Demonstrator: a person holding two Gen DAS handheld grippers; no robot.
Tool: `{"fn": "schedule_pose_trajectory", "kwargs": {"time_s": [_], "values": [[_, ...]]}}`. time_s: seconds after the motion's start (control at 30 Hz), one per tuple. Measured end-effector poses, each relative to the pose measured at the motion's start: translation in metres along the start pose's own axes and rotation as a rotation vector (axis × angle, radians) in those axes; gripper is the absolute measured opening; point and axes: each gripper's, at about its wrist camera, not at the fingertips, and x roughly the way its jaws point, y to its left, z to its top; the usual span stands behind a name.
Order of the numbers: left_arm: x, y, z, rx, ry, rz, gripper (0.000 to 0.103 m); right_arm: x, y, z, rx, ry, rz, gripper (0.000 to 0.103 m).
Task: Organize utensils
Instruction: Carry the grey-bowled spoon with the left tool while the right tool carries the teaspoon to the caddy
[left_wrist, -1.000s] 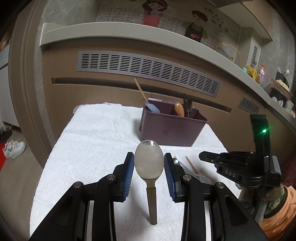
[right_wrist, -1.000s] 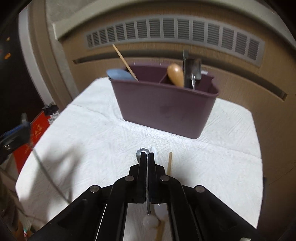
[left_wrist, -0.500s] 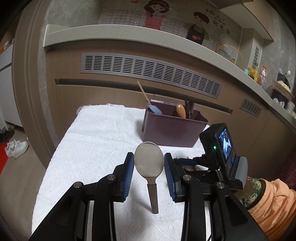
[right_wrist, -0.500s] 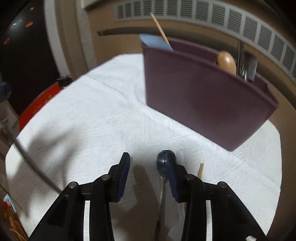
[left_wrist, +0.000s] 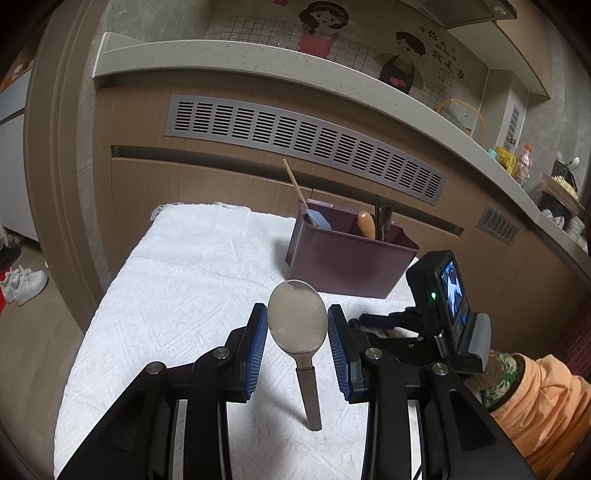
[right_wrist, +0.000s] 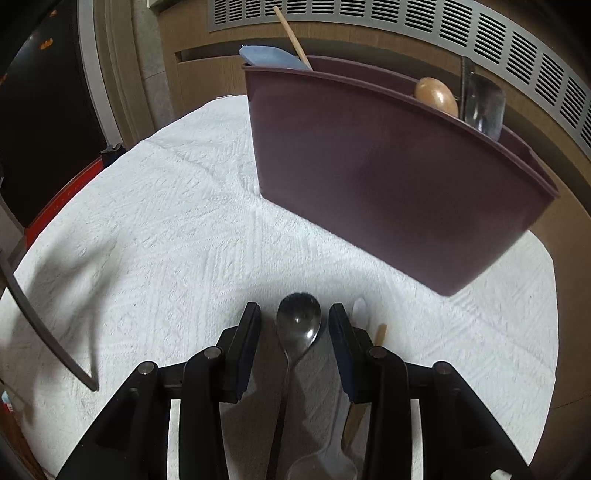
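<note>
My left gripper (left_wrist: 297, 317) is shut on the bowl of a metal spoon (left_wrist: 299, 332). It holds the spoon above the white cloth (left_wrist: 192, 295) with the handle hanging down. My right gripper (right_wrist: 293, 314) is open and low over the cloth, and a dark metal spoon (right_wrist: 297, 328) lies between its pads untouched. In the left wrist view the right gripper (left_wrist: 373, 319) is at the right, tipped down. The purple organizer bin (right_wrist: 388, 177) (left_wrist: 351, 266) stands behind, with a blue spatula (right_wrist: 269, 57), a wooden spoon (right_wrist: 436, 96) and metal utensils (right_wrist: 484, 107) in it.
A white plastic spoon (right_wrist: 360, 310) and a wooden stick (right_wrist: 380, 334) lie just right of the right gripper's right finger. Another spoon bowl (right_wrist: 321, 461) lies under the gripper body. A person's orange sleeve (left_wrist: 535, 406) is at the right. Wooden cabinet fronts (left_wrist: 221, 177) stand behind the table.
My right gripper went from shut to open and sank toward the cloth, so the dark spoon now lies between its pads. The left gripper kept its hold on the spoon.
</note>
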Motion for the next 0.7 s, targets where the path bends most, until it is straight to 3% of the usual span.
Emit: {"fn": "schedule_pose_trajectory", "kwargs": {"time_s": [0.07, 0.13, 0.27, 0.53, 0.7], "values": [[0.000, 0.001, 0.000, -0.004, 0.002, 0.003, 0.034, 0.002, -0.001, 0.003, 0.000, 0.007, 0.004, 0.036], [0.000, 0.000, 0.000, -0.002, 0.002, 0.005, 0.034, 0.002, 0.002, 0.004, -0.013, 0.014, 0.000, 0.022], [-0.002, -0.003, 0.000, 0.020, 0.002, 0.015, 0.034, -0.012, 0.010, -0.004, -0.035, -0.011, -0.039, 0.022], [-0.010, -0.032, 0.013, 0.083, -0.034, 0.039, 0.034, -0.104, 0.009, -0.023, -0.008, -0.197, -0.017, 0.022], [-0.018, -0.059, 0.038, 0.163, -0.106, 0.060, 0.034, -0.156, 0.002, -0.014, 0.025, -0.354, -0.038, 0.022]]}}
